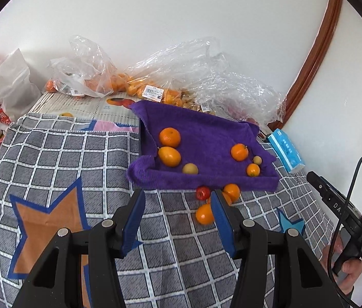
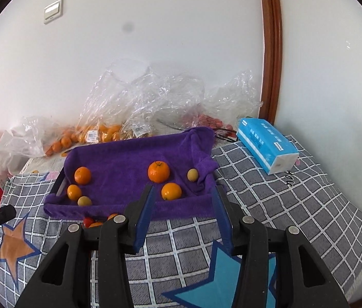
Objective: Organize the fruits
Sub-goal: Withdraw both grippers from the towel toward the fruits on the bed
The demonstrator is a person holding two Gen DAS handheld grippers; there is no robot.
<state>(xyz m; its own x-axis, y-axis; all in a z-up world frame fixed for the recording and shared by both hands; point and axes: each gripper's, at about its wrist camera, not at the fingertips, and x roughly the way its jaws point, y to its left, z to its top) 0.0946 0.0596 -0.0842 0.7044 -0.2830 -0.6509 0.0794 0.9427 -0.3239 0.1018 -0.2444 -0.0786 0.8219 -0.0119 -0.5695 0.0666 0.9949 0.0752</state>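
1. Purple terry towel [image 1: 206, 138], plush and rumpled, draped over a shallow rectangular tray, its dark rim showing at the towel's left edge; taken here as the landmark.
2. On the towel, six round fruits: a dimpled orange [image 1: 169, 137] and a smooth oval orange fruit [image 1: 169, 156] touching at the left end, a pale yellow-green ball [image 1: 190, 169] just beside them, another orange [image 1: 239, 152] toward the right end, with a small pale fruit [image 1: 257, 159] and a small orange one [image 1: 253, 170] near it.
3. In front of the towel's near edge, on the checked grey-and-white cloth [image 1: 78, 159] with its star patches: a glossy red fruit [image 1: 203, 192] and several small oranges [image 1: 231, 192] clustered close, one partly hidden behind a blue pad.
4. Behind the towel, against the white wall: crinkled clear plastic bags [image 1: 181, 61] with more orange fruit inside; red items in the rightmost bag, possibly fruit, too blurred through the film to tell.
5. Right of the towel: a blue boxy tissue pack [image 2: 266, 145], soft-wrapped, lying on the cloth.
6. Left hand-held gripper [image 1: 178, 202]: black arms, flat blue ribbed pads, jaws apart, nothing between them, in front of the towel's near edge.
7. Right hand-held gripper [image 2: 184, 200]: same build, jaws parted and empty, over the towel's near right edge.
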